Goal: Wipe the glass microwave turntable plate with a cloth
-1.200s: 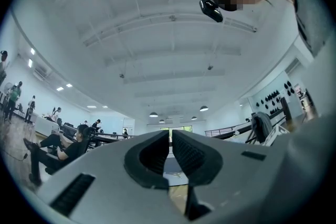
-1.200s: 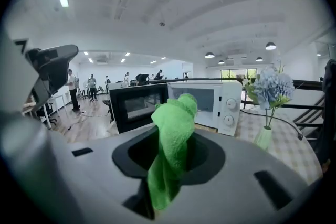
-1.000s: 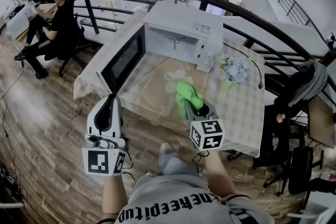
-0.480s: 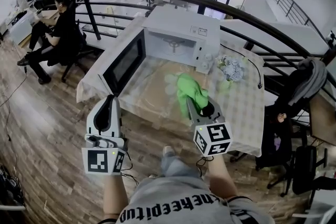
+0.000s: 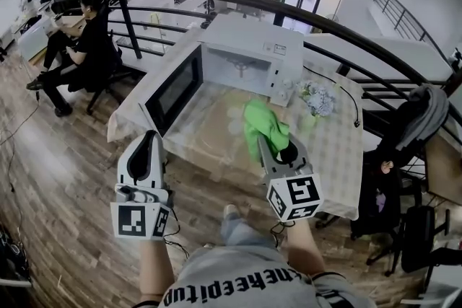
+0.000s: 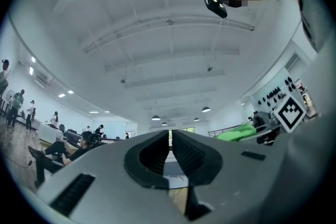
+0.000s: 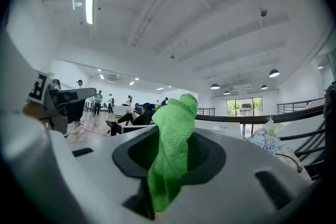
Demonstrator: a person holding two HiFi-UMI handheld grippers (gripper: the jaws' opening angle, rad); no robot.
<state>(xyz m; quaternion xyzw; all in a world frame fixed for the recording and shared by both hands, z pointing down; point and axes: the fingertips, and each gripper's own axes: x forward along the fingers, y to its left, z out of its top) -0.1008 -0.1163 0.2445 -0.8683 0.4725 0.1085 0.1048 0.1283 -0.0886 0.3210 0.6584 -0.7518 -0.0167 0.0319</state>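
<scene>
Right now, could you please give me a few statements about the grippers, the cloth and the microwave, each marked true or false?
1. The right gripper has the green cloth clamped between its jaws. True.
2. The left gripper is gripping a glass plate. False: its jaws are together with nothing between them.
3. The microwave is closed. False: its door stands swung open on the left.
4. A bunch of flowers stands on the table to the right of the microwave. True.

Bright, even indoor light, with strong fisheye edge distortion.
</scene>
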